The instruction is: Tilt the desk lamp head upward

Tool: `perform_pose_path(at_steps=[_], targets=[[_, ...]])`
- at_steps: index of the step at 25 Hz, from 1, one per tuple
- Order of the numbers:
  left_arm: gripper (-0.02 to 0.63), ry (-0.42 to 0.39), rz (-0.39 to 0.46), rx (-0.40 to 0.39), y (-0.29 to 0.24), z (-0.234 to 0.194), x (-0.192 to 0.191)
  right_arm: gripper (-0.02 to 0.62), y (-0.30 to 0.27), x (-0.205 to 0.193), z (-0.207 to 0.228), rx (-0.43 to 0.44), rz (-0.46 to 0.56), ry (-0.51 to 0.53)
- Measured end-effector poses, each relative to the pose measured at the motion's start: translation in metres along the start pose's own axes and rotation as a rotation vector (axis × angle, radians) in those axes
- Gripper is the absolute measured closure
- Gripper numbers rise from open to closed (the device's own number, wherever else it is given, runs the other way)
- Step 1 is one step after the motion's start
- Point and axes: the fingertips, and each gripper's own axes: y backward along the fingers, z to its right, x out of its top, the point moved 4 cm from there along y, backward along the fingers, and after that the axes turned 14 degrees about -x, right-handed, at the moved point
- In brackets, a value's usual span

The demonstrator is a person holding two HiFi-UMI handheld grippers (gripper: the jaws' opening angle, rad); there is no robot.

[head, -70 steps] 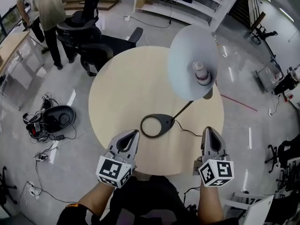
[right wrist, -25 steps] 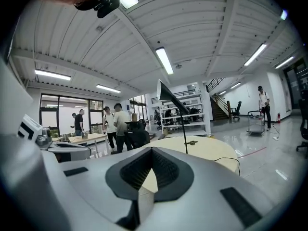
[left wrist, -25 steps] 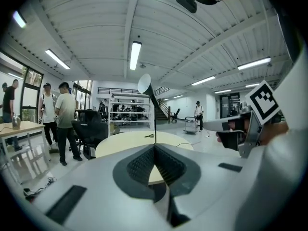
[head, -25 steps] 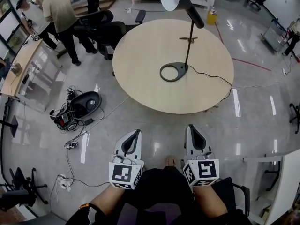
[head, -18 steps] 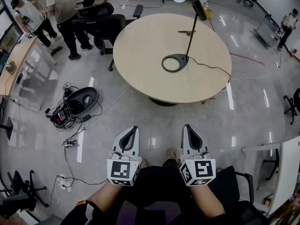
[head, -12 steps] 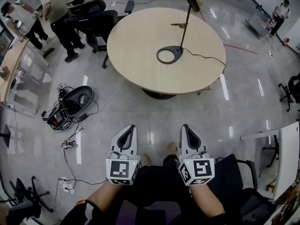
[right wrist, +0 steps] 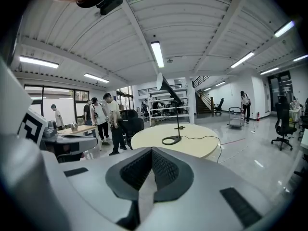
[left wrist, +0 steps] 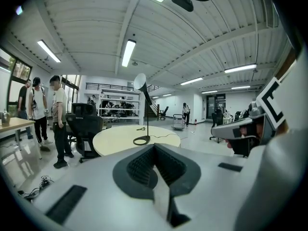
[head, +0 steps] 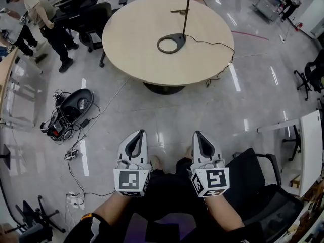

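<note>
The black desk lamp stands on the round wooden table [head: 147, 49], far ahead of me. Its ring base [head: 170, 43] and thin stem [head: 187, 9] show in the head view, where the shade is cut off by the top edge. In the left gripper view the white shade [left wrist: 140, 81] faces up and to the left. The right gripper view shows the shade [right wrist: 160, 83] tilted the same way. My left gripper [head: 137, 134] and right gripper [head: 196, 134] hang side by side over the floor near my lap. Both are shut with nothing in them.
Two people [head: 43, 9] stand at the far left beside black office chairs [head: 86, 14]. A black device with tangled cables [head: 71, 108] lies on the floor to the left. A black chair [head: 263, 181] and a white desk [head: 309, 146] are at my right.
Both grippers have drawn back from the table, which now lies farther off. The lamp shade has slid out of the top of the head view. Both jaws stay shut.
</note>
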Motion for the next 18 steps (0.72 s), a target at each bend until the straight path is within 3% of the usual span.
perform_pose_path(at_steps=[18], targets=[[0.56,-0.023,0.039,-0.022,0.025,0.016,0.012,0.581,0.029,0.01,-0.01,0.003,0.039,0.018]])
